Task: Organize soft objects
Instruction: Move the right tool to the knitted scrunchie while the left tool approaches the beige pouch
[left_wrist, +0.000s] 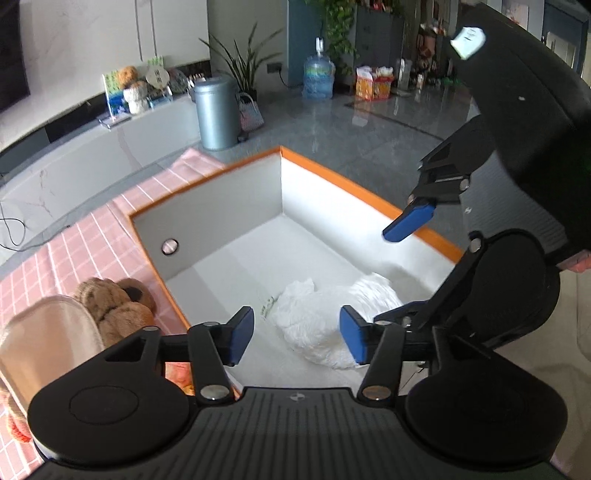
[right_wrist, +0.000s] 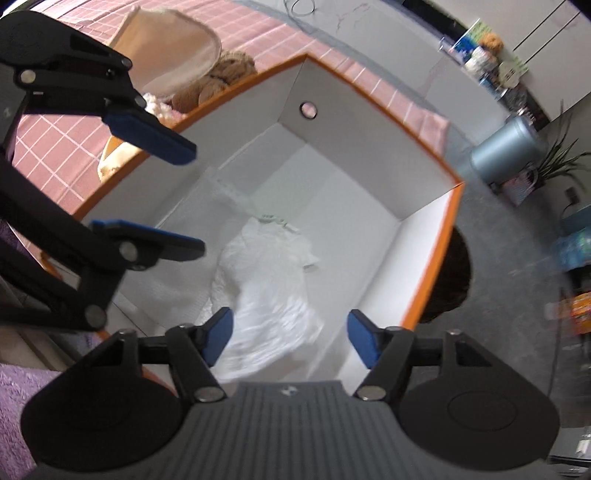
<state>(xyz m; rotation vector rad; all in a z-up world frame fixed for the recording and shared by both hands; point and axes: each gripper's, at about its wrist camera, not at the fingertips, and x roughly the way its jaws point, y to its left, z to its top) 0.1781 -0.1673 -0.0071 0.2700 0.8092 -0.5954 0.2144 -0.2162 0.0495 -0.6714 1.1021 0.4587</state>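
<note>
A white box with an orange rim (left_wrist: 332, 173) (right_wrist: 424, 155) stands on the pink checked cloth. A crumpled white soft cloth (left_wrist: 321, 325) (right_wrist: 269, 284) lies on the box floor. My left gripper (left_wrist: 297, 336) is open and empty above the near part of the box, over the cloth. My right gripper (right_wrist: 290, 338) is open and empty above the box; one of its blue fingers (left_wrist: 408, 219) shows at the right of the left wrist view. The left gripper (right_wrist: 170, 195) shows open at the left of the right wrist view. A brown plush toy (left_wrist: 114, 306) (right_wrist: 218, 79) lies outside the box.
A beige fabric item (left_wrist: 48, 332) (right_wrist: 173, 48) lies beside the plush on the pink cloth (left_wrist: 92, 229). A grey bin (left_wrist: 216, 110), a water jug (left_wrist: 318, 75) and a plant (left_wrist: 243, 62) stand on the floor beyond. A purple towel (right_wrist: 22, 384) lies at the lower left.
</note>
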